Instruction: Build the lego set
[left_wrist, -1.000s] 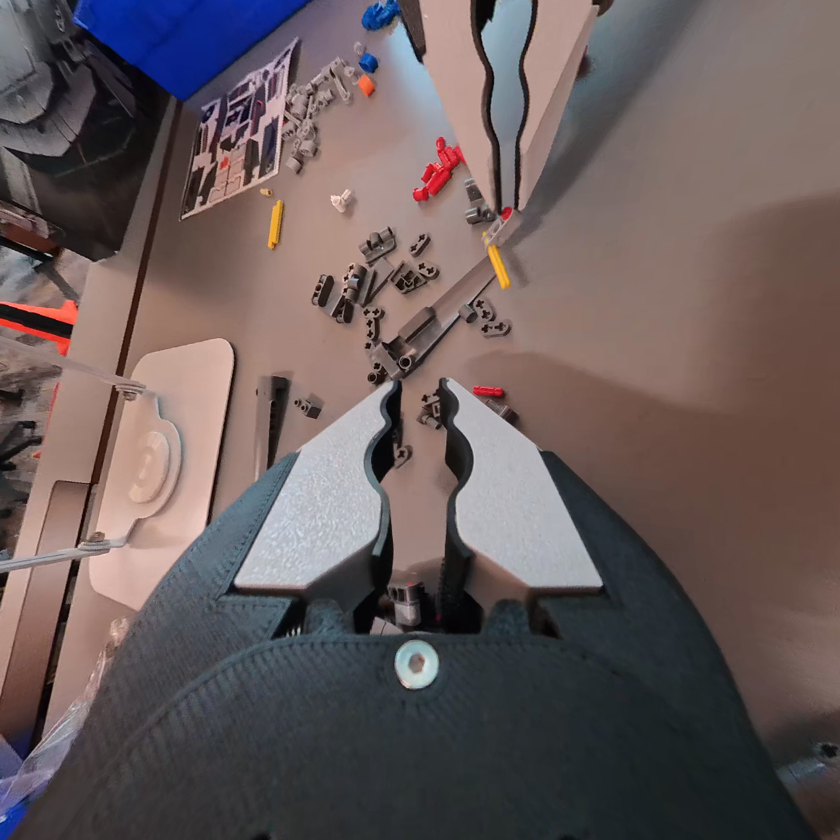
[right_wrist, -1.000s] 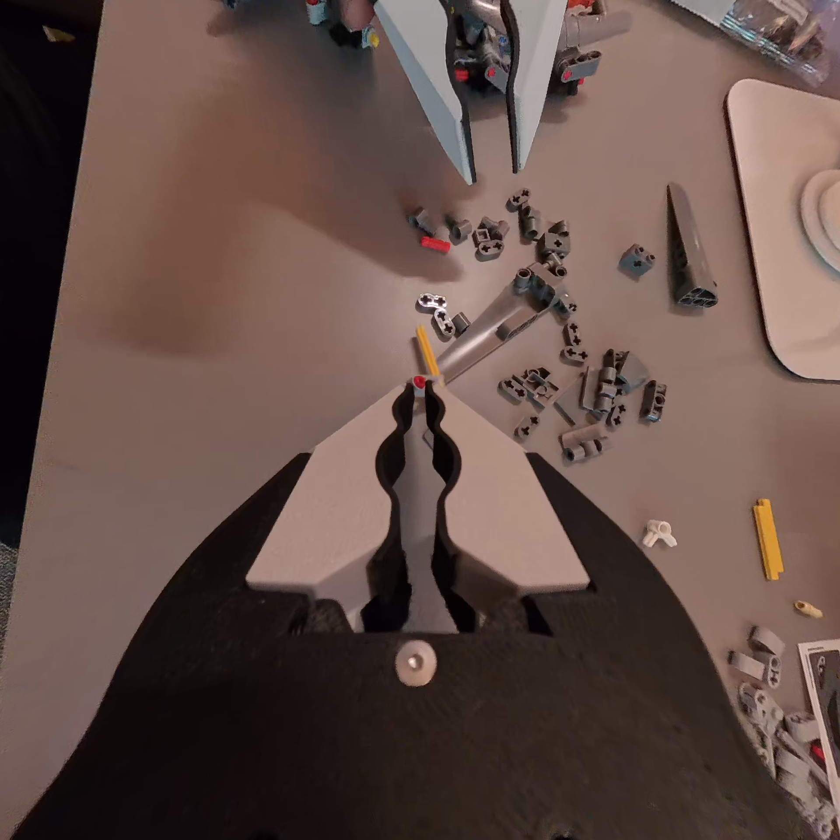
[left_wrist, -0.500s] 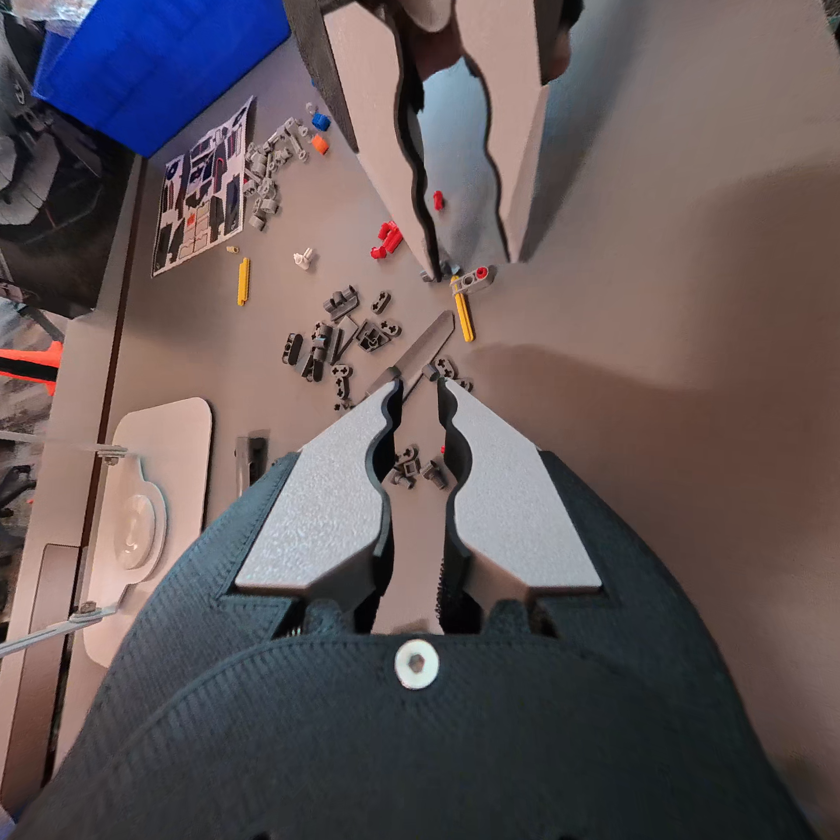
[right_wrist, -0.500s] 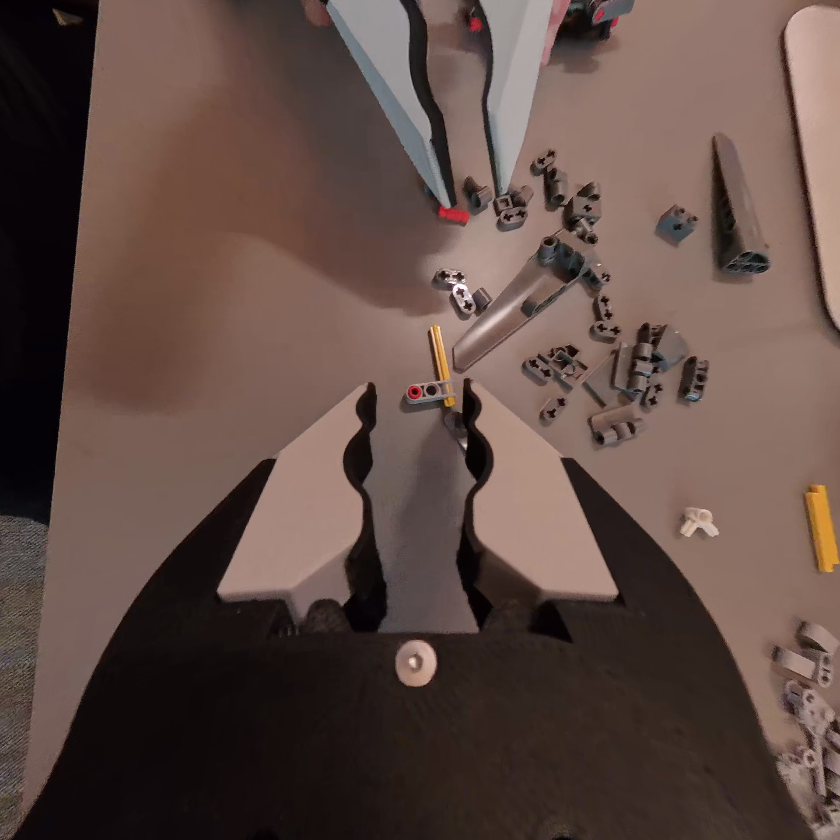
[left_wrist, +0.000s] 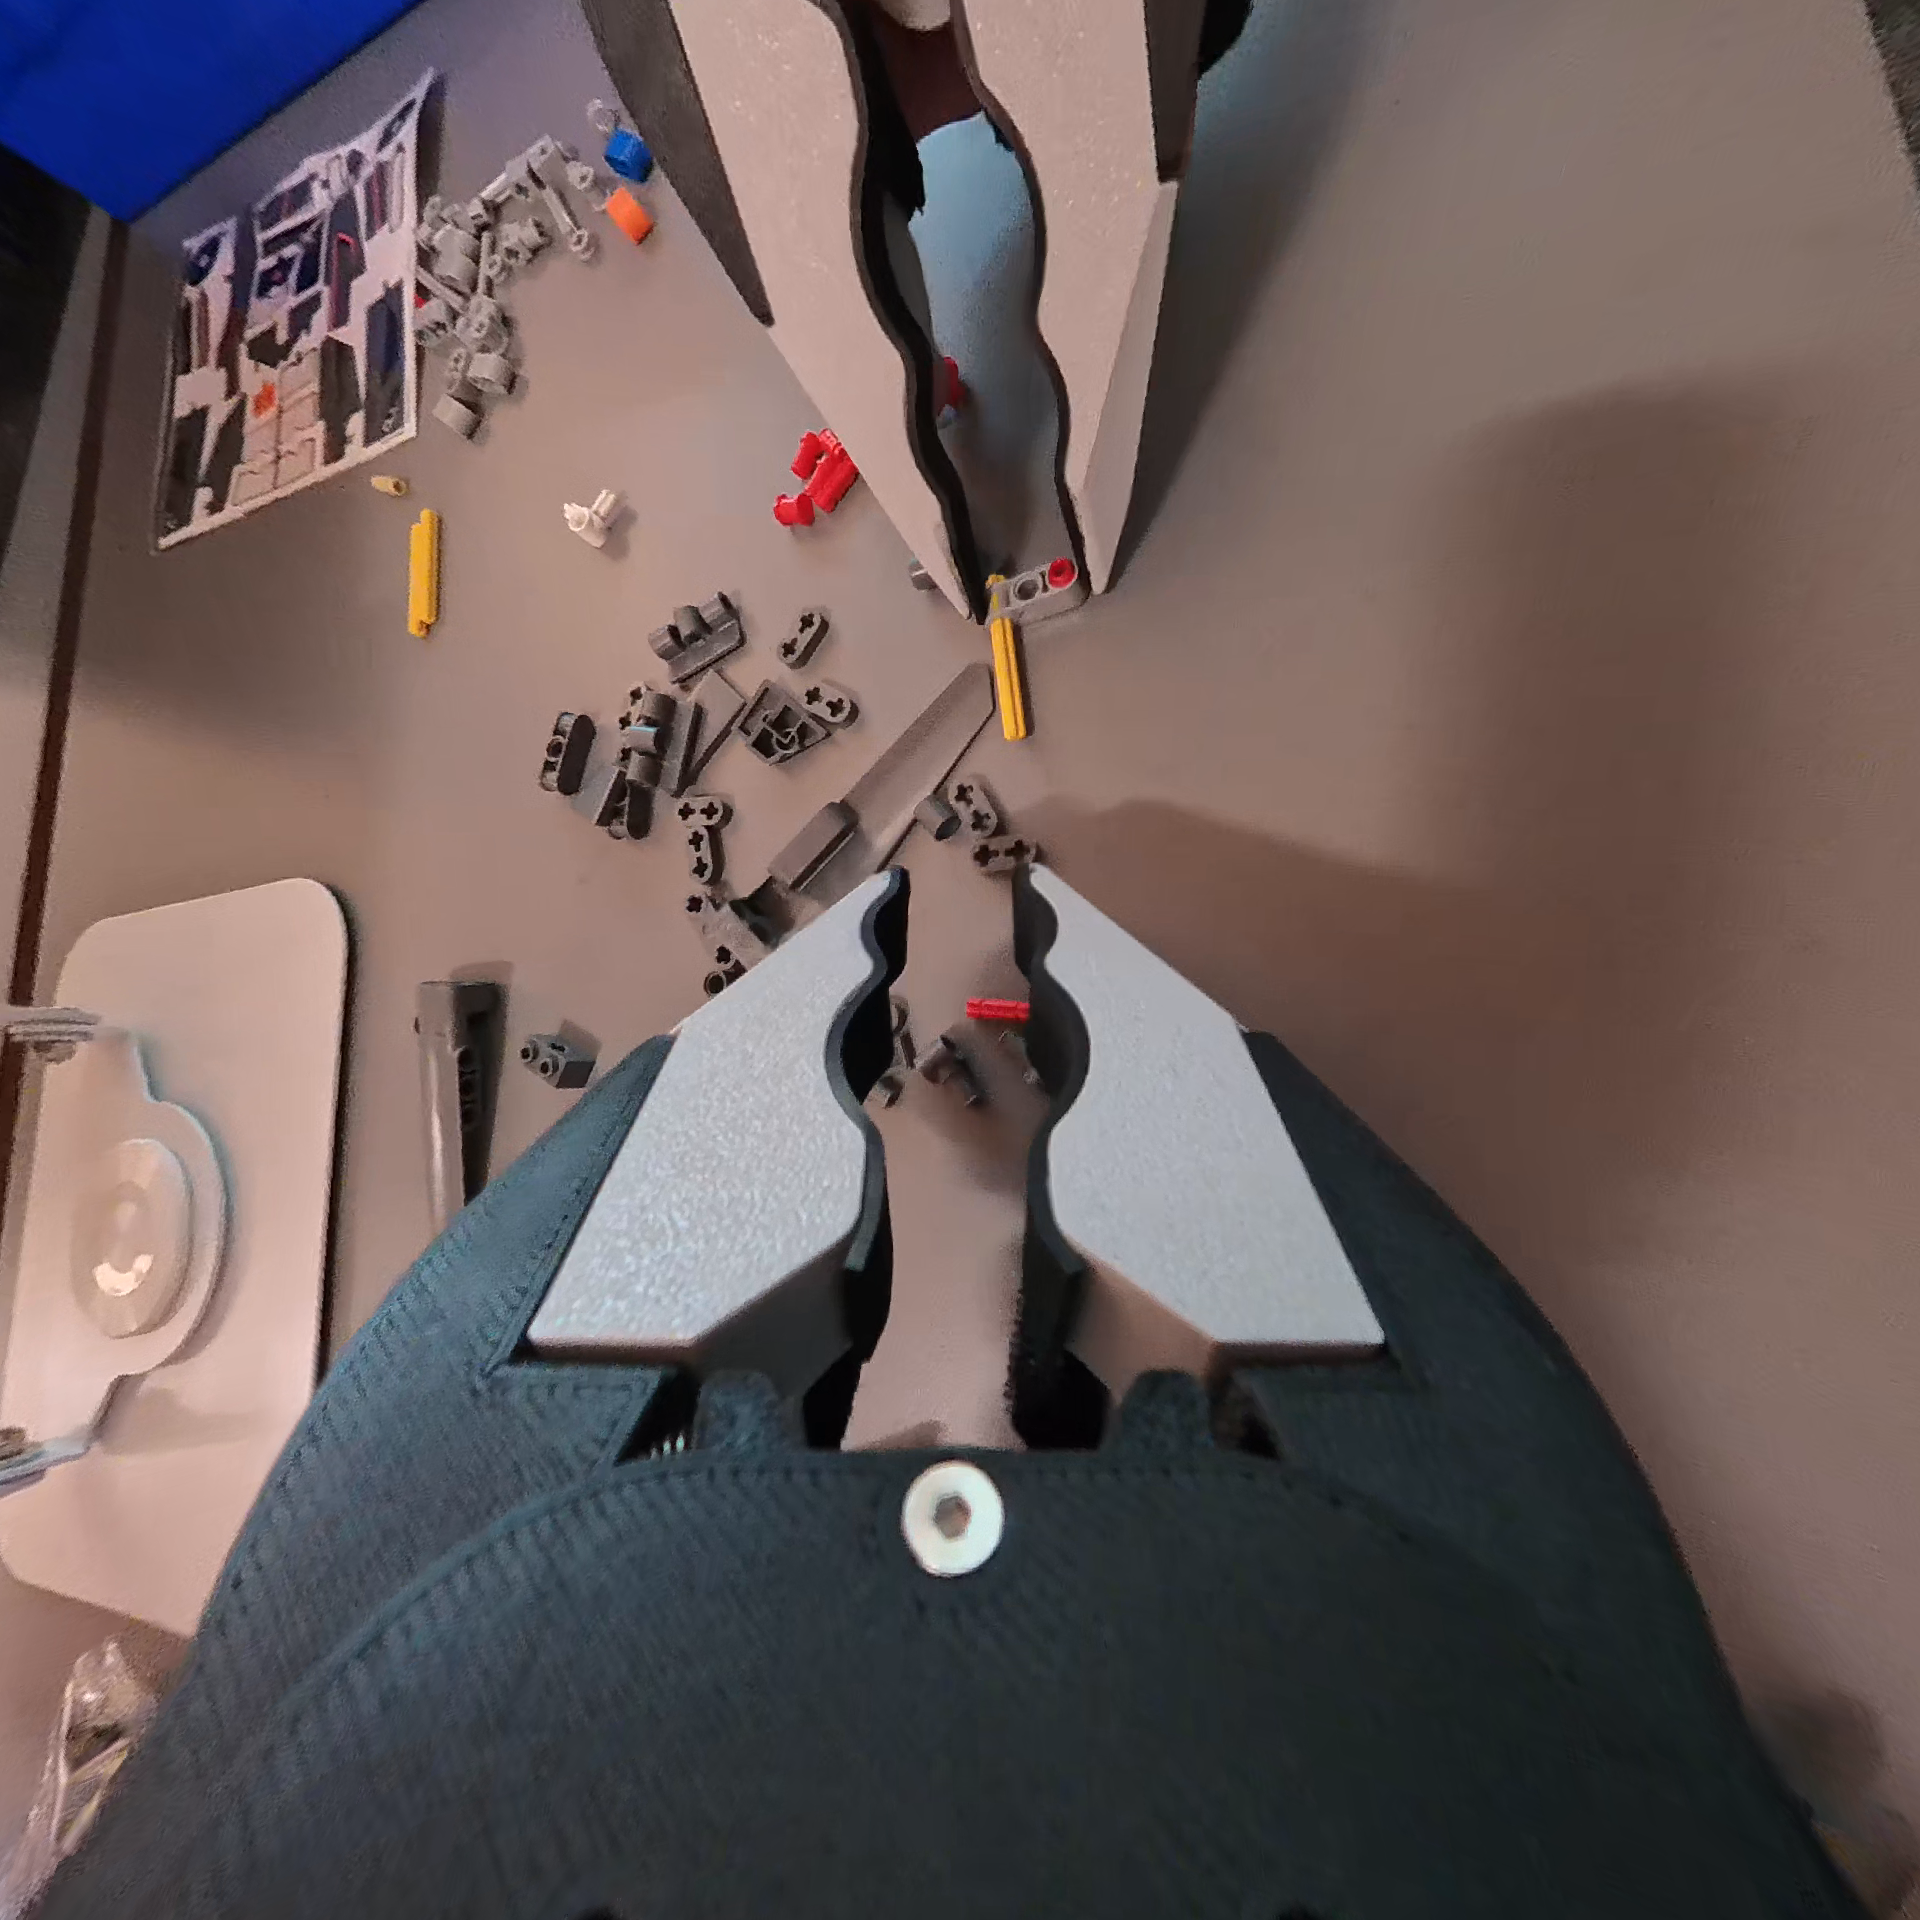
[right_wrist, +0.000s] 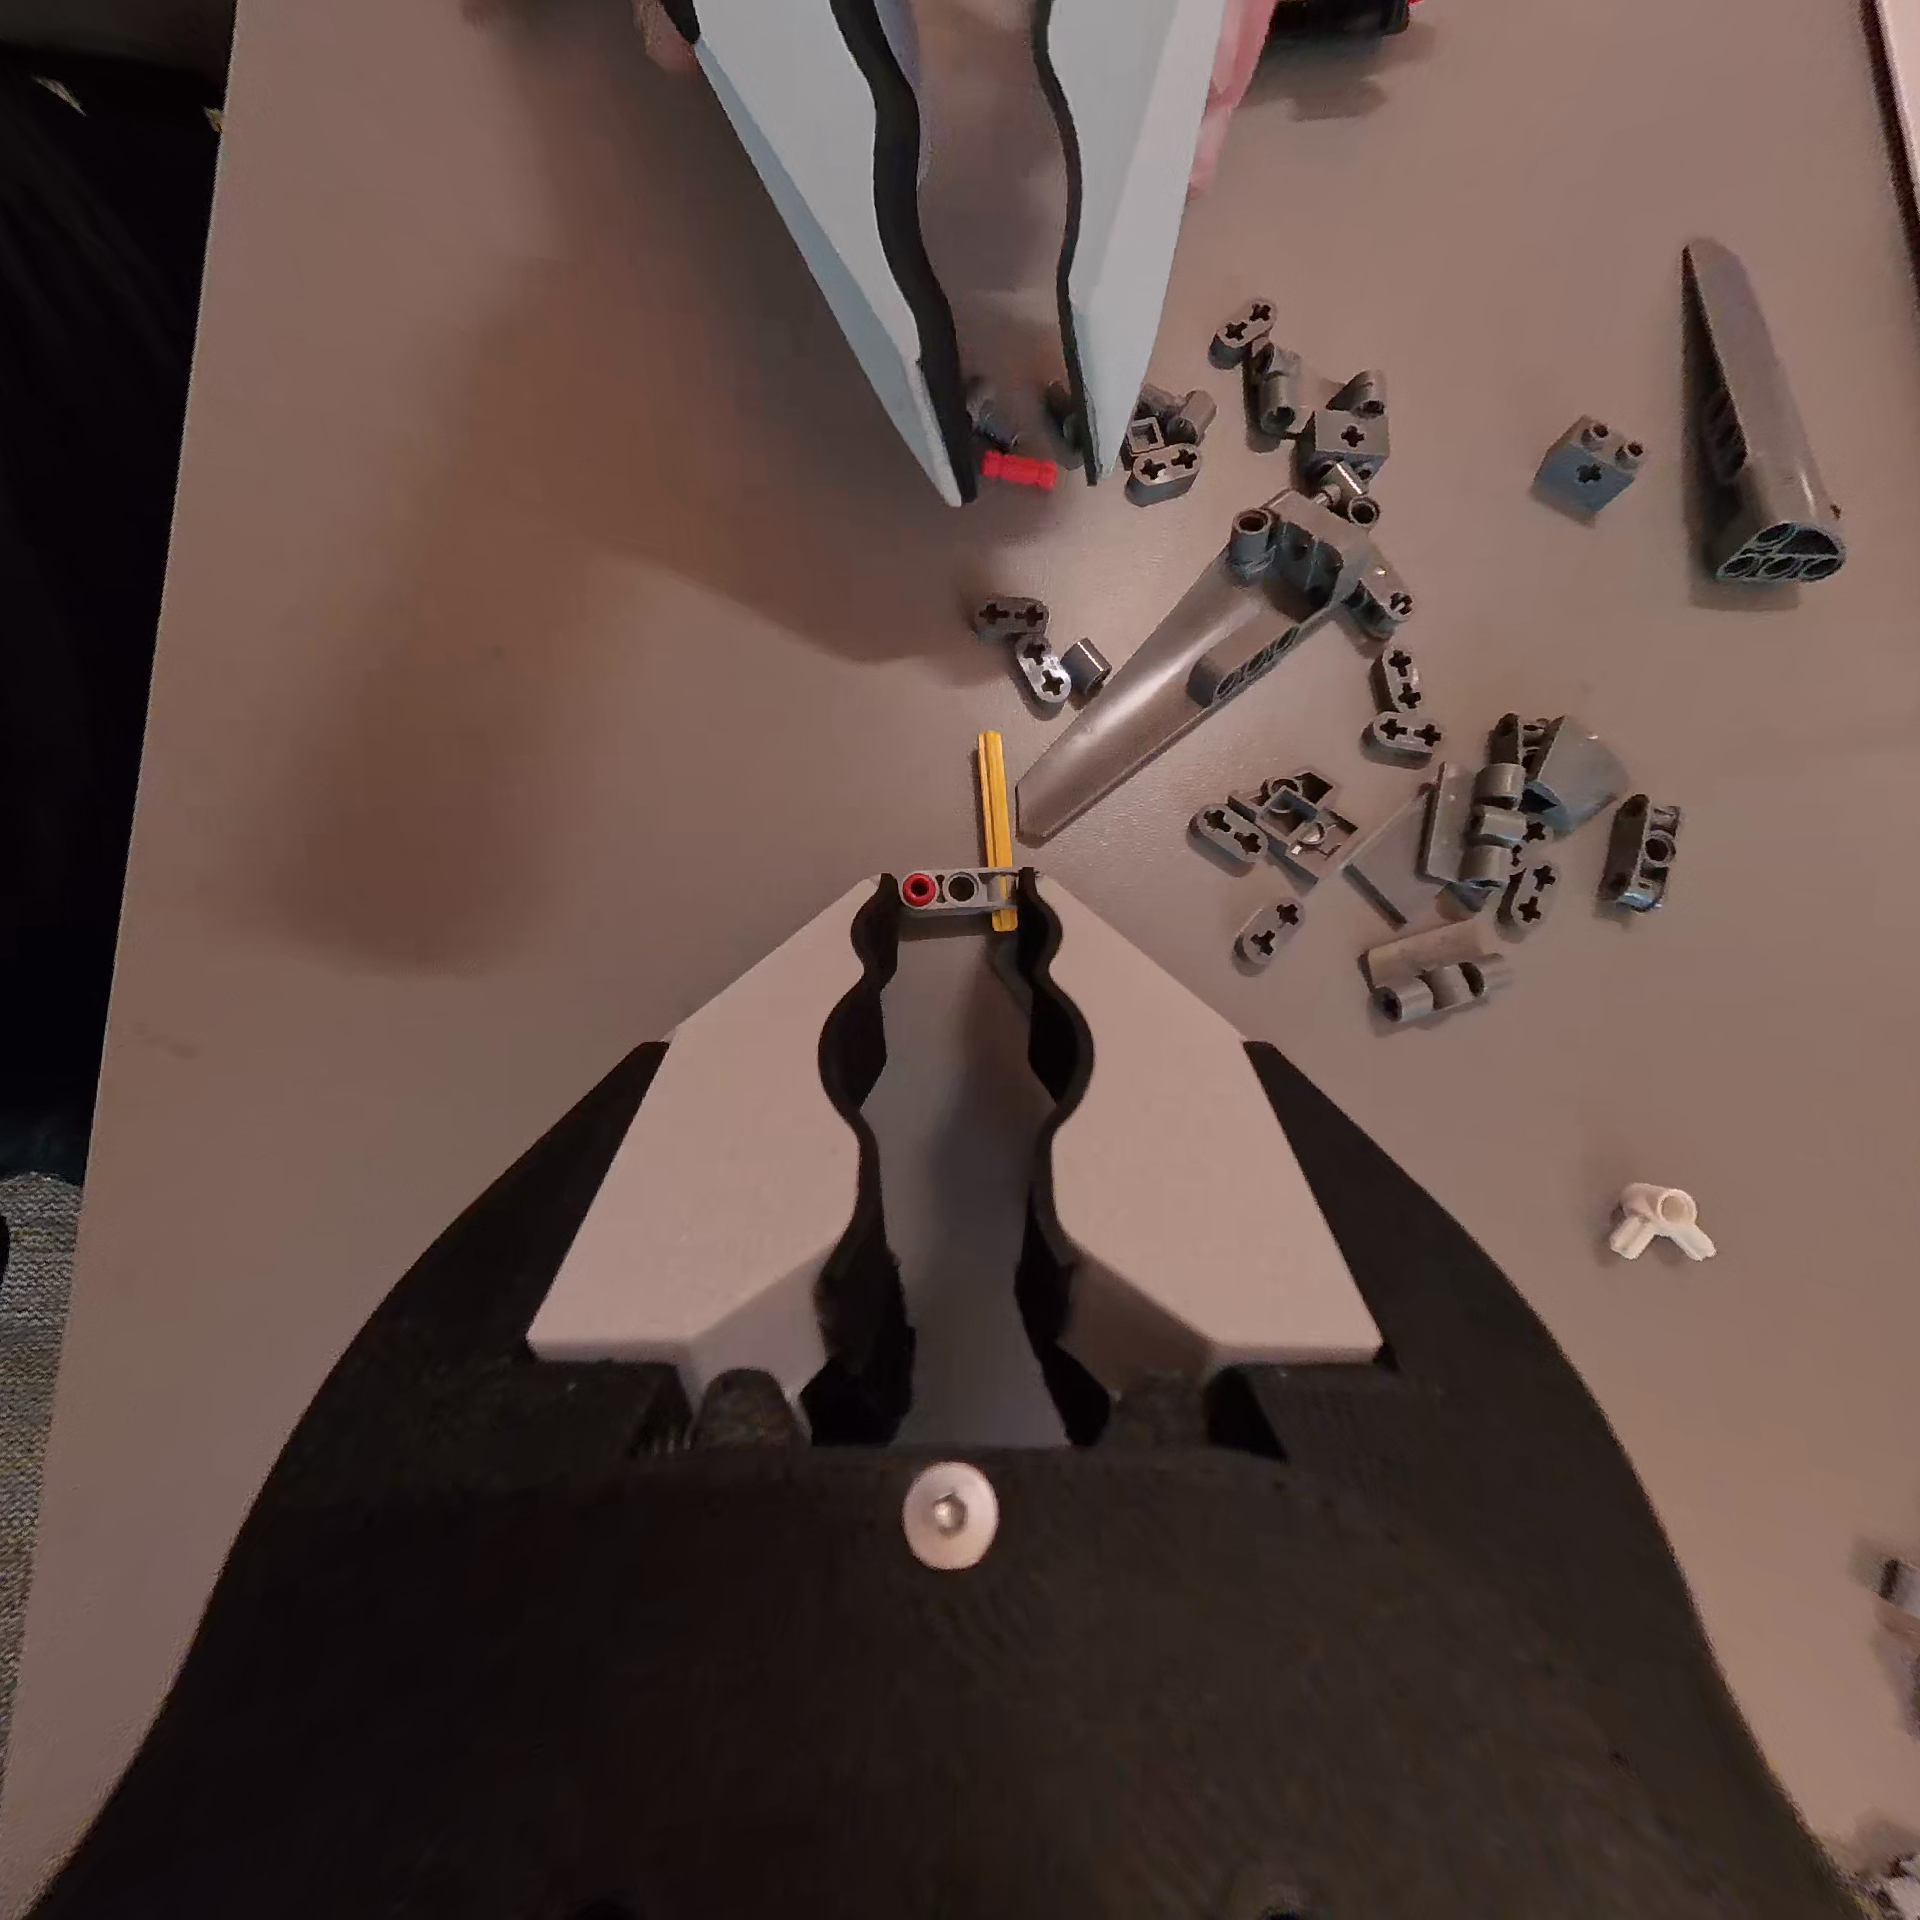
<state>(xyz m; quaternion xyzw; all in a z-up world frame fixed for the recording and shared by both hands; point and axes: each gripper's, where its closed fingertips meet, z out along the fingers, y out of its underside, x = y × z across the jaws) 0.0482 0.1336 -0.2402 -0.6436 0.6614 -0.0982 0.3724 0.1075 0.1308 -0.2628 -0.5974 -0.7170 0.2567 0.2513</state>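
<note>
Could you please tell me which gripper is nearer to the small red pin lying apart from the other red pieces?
The left gripper. The red pin lies on the table between its open fingers, seemingly untouched. The right gripper is farther off, closed on a grey beam with a yellow axle.

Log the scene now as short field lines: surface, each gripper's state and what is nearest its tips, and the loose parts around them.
Surface: grey table
Right gripper: closed on a small grey beam with a red pin and a yellow axle through it
Left gripper: open, holding nothing, above a red pin
Nearby: scattered dark grey connectors, long grey panel, white connector
Far left: sticker sheet
</note>
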